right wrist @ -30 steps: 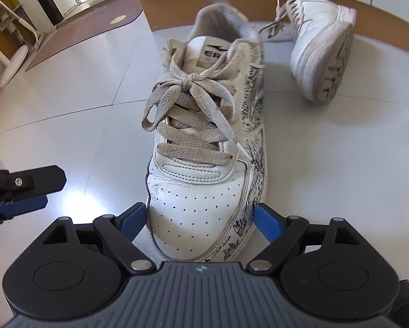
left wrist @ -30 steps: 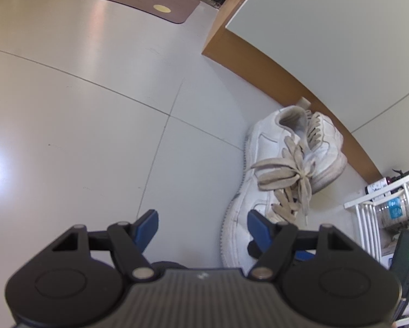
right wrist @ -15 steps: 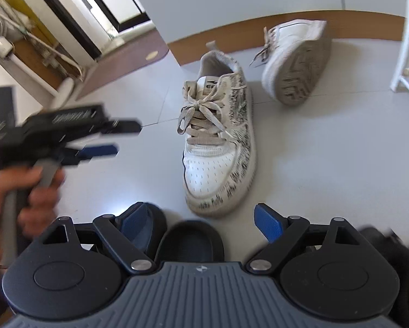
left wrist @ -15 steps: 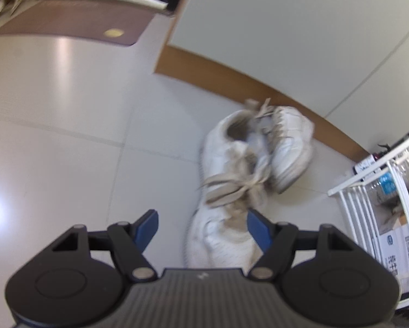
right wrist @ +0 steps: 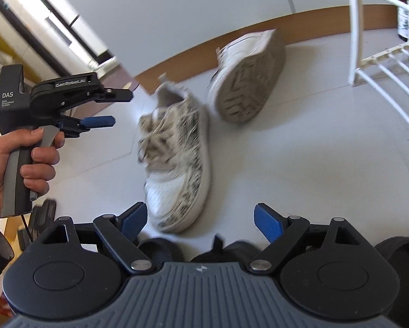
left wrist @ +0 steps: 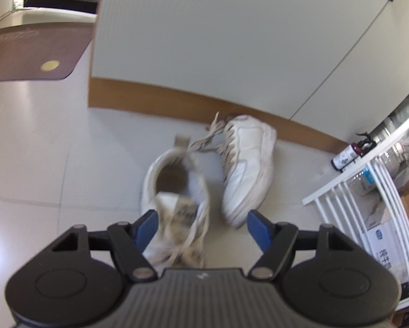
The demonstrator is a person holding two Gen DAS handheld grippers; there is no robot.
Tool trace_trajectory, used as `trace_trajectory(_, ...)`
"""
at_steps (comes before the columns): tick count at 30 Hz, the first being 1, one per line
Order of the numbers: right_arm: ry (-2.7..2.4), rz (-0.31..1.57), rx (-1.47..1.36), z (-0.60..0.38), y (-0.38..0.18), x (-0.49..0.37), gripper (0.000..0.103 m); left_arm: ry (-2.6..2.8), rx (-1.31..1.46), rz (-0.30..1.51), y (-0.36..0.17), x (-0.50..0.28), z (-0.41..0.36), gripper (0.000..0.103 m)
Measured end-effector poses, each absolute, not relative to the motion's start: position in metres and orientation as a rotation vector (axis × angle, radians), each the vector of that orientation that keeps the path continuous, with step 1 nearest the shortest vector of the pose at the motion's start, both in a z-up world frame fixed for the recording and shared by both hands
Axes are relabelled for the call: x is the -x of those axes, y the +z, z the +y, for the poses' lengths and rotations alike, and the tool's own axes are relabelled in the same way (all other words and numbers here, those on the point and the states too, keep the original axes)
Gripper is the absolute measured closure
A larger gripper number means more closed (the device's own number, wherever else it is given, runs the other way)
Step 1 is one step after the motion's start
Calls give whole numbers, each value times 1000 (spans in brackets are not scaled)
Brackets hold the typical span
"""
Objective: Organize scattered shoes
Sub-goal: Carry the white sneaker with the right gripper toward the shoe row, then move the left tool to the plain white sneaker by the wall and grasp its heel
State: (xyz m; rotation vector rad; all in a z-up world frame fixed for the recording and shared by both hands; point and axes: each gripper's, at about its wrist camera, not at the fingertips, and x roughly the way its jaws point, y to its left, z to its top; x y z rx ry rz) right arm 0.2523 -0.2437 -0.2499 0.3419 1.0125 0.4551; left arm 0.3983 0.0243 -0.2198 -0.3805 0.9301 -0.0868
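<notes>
Below left tongs (left wrist: 201, 225): patterned sneaker (left wrist: 177, 205) blurred, toe hidden.

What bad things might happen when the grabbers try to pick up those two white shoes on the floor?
1. The loose beige laces on the upright white sneaker with black scribbles could snag on an open gripper finger.
2. The plain white sneaker lies tipped on its side, sole showing, near the brown baseboard; it may be awkward to pinch and might slip.
3. The white wire rack with bottles stands close; a swinging shoe might knock it.
</notes>
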Motion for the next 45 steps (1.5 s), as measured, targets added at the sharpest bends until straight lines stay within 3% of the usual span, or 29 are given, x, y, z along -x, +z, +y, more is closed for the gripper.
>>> trace_trajectory(10,387,964,-415,-257,-250,-290,14,-137,312,929,-215,-492,-15,25)
trace_trajectory(17,372,932,-460,-262,-250,-304,14,-183,193,960,-225,-537,-56,10)
trace_trajectory(23,356,904,-490,-269,-250,-311,14,-266,96,1052,-251,-573,-90,4)
trace_trajectory(36,319,888,-476,-288,-249,-314,14,-156,285,1154,-301,-610,-74,4)
trace_trajectory(45,307,885,-475,-296,-248,-313,14,-93,226,1148,-315,-612,-87,11)
